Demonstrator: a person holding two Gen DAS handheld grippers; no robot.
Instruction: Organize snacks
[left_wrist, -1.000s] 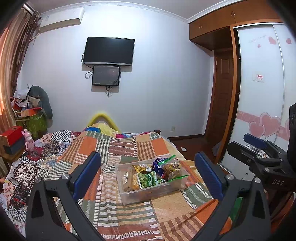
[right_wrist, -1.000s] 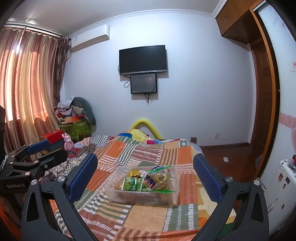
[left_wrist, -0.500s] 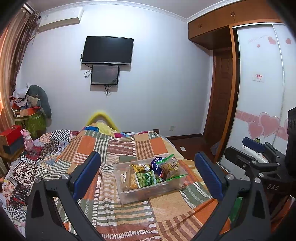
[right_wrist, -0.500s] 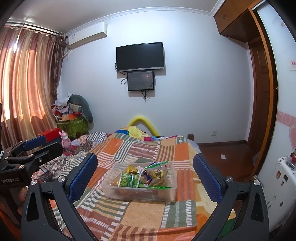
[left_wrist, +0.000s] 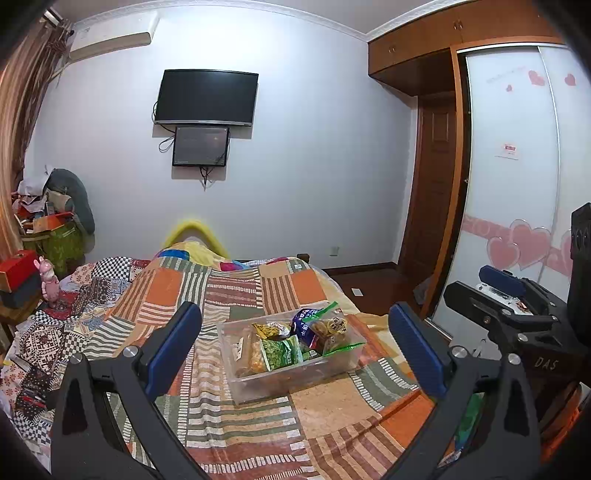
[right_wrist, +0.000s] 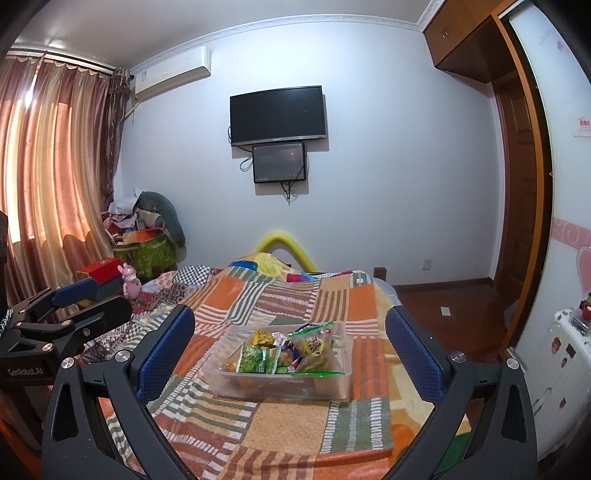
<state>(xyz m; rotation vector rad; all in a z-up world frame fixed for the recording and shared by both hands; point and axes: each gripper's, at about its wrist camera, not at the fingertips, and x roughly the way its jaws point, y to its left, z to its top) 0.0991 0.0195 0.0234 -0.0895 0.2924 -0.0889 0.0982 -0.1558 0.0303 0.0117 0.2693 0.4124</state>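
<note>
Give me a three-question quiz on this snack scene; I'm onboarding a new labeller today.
1. True or false: the left gripper holds a snack packet.
2. The clear plastic bin rests on: A) the floor B) the patchwork blanket C) a shelf.
3. What colour is the pea packet in the bin?

Key: 1 false, both the left gripper and the right gripper have their jaws open and empty; 2 B; 3 green.

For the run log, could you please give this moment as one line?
left tongs open, empty | right tongs open, empty | snacks in clear bin on bed
</note>
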